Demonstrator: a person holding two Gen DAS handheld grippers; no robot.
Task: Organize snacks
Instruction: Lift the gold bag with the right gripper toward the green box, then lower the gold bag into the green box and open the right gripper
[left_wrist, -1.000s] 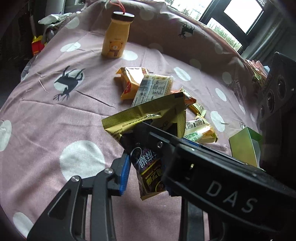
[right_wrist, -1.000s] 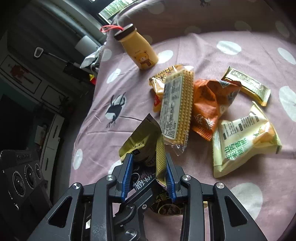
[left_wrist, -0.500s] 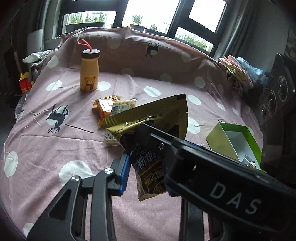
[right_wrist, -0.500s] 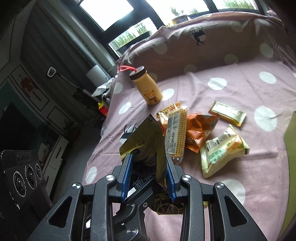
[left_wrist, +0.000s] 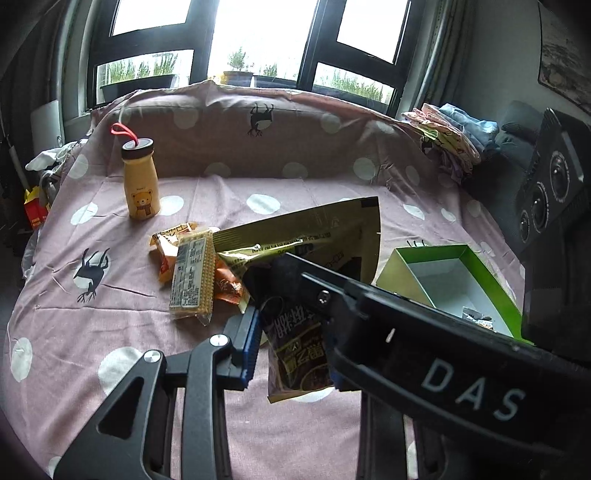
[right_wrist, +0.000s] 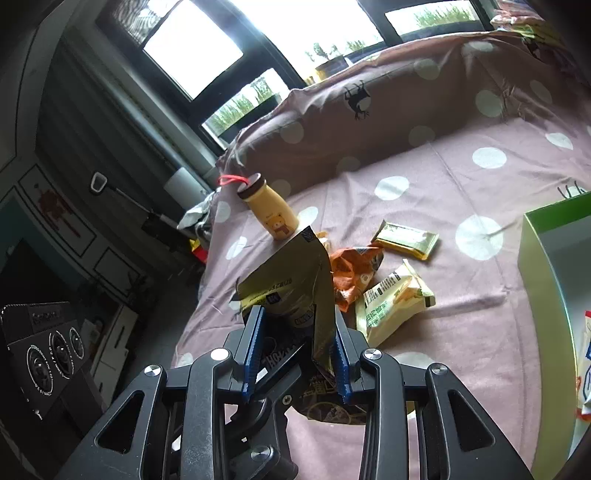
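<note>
Both grippers grip one gold-and-dark snack bag (left_wrist: 303, 273), held in the air above the spotted cloth; it also shows in the right wrist view (right_wrist: 291, 291). My left gripper (left_wrist: 291, 332) is shut on its lower dark part. My right gripper (right_wrist: 295, 347) is shut on its gold top, and its arm crosses the left wrist view. An open green box (left_wrist: 480, 273) lies to the right, also visible at the right edge of the right wrist view (right_wrist: 546, 280). On the cloth lie a cracker pack (left_wrist: 192, 277), an orange bag (right_wrist: 351, 273), a pale yellow bag (right_wrist: 391, 299) and a gold bar (right_wrist: 406, 240).
A yellow bear bottle (left_wrist: 140, 181) with a red loop stands at the back left, seen too in the right wrist view (right_wrist: 269, 210). A padded backrest (left_wrist: 258, 140) edges the bed. Folded clothes (left_wrist: 450, 136) lie far right. A black speaker (left_wrist: 546, 199) stands at right.
Both grippers rose and tilted up with the bag still held between them, moving away from the snack pile. The green box and windows came into view.
</note>
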